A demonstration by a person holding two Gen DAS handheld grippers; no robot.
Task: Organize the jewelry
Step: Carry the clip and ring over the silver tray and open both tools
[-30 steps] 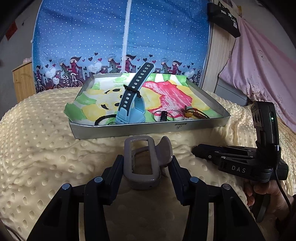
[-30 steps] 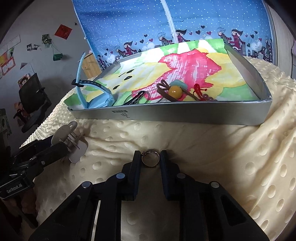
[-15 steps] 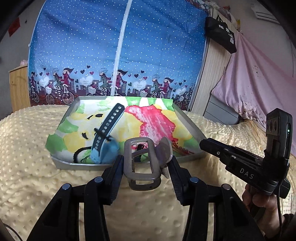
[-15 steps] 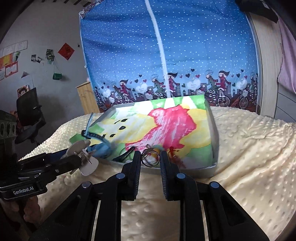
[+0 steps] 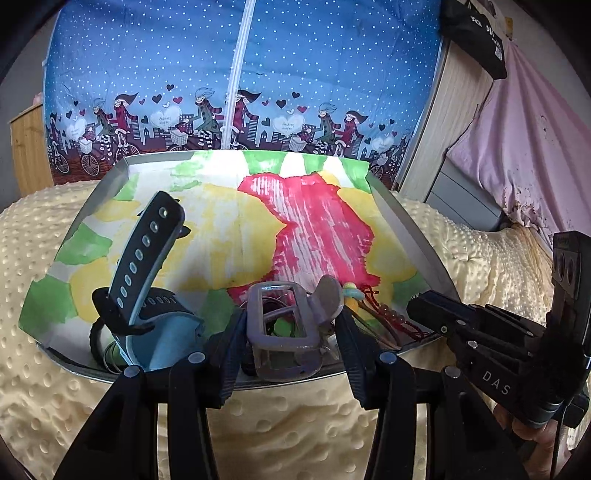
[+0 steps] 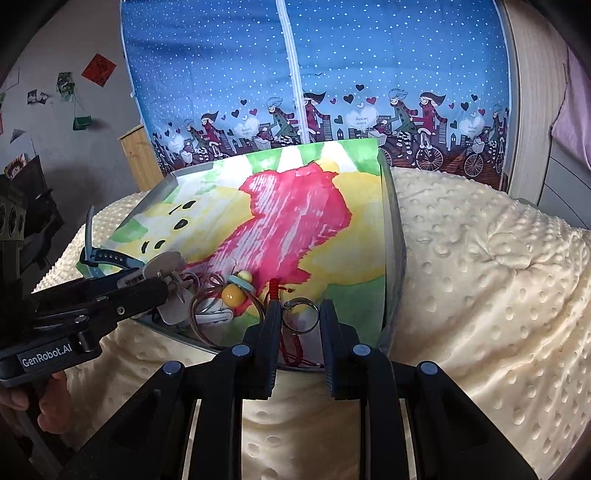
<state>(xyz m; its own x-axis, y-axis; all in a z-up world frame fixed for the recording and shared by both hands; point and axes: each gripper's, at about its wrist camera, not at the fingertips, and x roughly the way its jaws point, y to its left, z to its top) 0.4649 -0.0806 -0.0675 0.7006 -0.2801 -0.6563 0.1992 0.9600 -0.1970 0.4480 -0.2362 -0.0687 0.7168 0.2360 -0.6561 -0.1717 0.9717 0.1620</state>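
Two hand-held grippers over tray (image 5: 406,218), left hand-held gripper (image 5: 291,332) pinching hair claw (image 5: 284,325), right hand-held gripper (image 6: 298,319) pinching ring (image 6: 301,315)

The right gripper (image 5: 421,310) carries white letters "DAS" on its black body in the left wrist view. The left gripper (image 6: 162,288) shows a white label "GenRobot.AI" on its black handle in the right wrist view. Lettering on the black hanging bag (image 5: 476,33) is too small to read.
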